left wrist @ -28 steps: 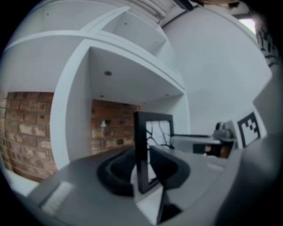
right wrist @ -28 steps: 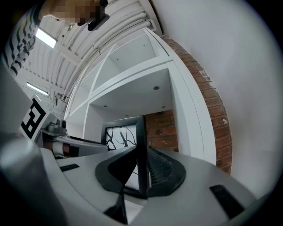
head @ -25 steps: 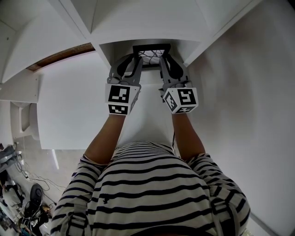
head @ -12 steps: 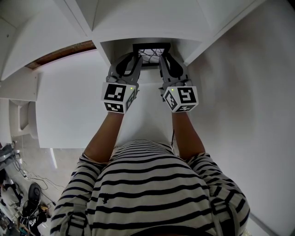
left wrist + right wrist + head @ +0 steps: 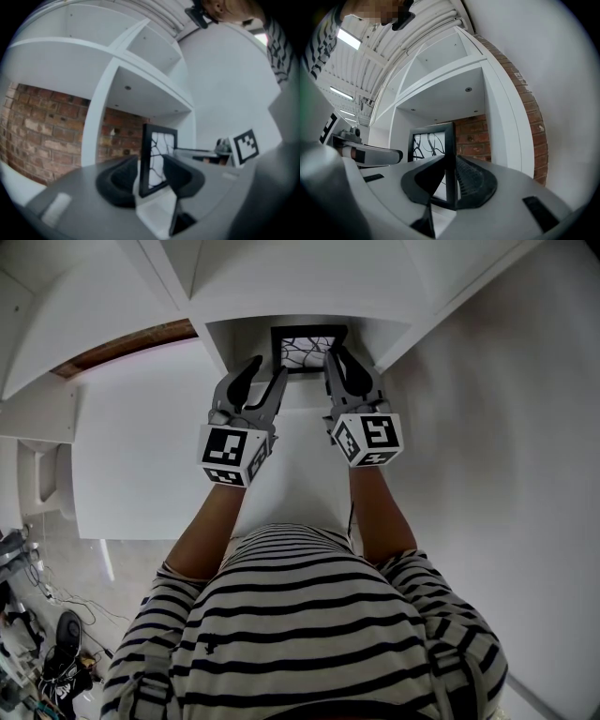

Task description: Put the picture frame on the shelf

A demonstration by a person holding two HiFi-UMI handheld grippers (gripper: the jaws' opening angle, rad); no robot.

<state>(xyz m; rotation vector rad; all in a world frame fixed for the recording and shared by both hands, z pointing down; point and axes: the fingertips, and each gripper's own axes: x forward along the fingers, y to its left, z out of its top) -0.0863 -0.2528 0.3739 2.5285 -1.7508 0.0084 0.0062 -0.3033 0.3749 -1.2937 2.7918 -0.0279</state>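
Head view: the person is standing in front of a white shelf unit (image 5: 300,310), both arms reaching forward into the open compartment at the upper centre of the frame.

The picture frame (image 5: 307,346) is standing upright inside that compartment. It has a black border and a white sheet with dark branching lines. Its lower edge is meeting the white floor of the compartment.

Left gripper (image 5: 268,367): the jaws are opening, spread in a wide V at the compartment's left front edge. In the left gripper view the picture frame (image 5: 158,159) is showing in the gap between the two dark fingers (image 5: 117,180) with light on either side, and the pads are not pressing on it. This left gripper (image 5: 152,176) is gripping nothing.

Right gripper (image 5: 337,357): it is reaching further in, at the frame's right side. In the right gripper view the jaws of the right gripper (image 5: 450,187) are standing closed on the black right-hand edge of the picture frame (image 5: 433,145), one ribbed pad on each face.

Brick wall (image 5: 42,136) is showing through the open back of the shelf unit, at the left of the left gripper view and behind the frame (image 5: 471,136) in the right gripper view.

Marker cubes (image 5: 230,454) are sitting at the near end of each gripper. The person's striped shirt (image 5: 309,624) is filling the lower half of the head view.
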